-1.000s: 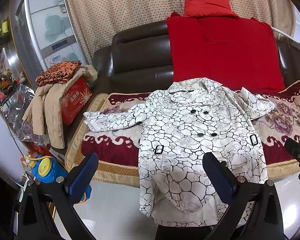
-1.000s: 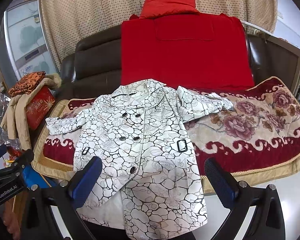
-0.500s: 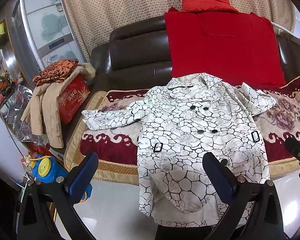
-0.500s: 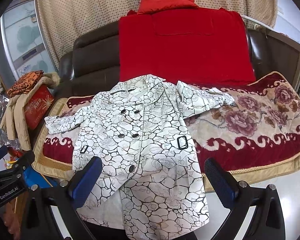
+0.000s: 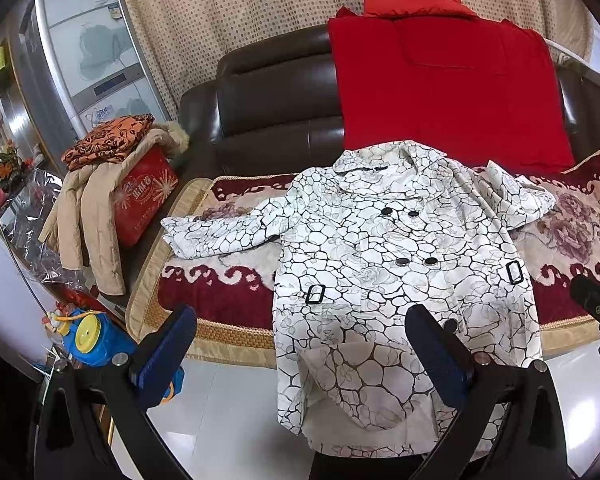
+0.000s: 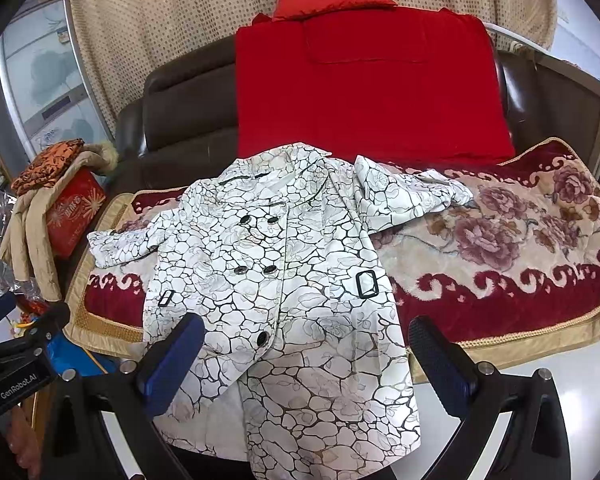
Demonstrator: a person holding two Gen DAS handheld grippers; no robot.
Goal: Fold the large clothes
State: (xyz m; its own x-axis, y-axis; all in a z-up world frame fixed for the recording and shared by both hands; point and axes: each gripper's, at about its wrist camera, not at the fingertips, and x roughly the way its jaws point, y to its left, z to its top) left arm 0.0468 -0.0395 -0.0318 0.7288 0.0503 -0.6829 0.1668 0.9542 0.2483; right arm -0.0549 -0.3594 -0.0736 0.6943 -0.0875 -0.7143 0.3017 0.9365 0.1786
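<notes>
The white crackle-print coat was spread face up over the floral sofa cover, hem hanging off the front edge, sleeves out to both sides. Left gripper and right gripper both hung in front of the hem, jaws spread wide, holding nothing. "GenRobot.AI" was readable on the left gripper's body in the right view. The red box had writing, too blurry to read.

1. Smooth printed cloth: coat, with glossy black buttons.
2. Plush, velvety pile: floral cover.
3. Glossy dark leather: sofa.
4. Matt blue pads: left gripper fingers.
</notes>
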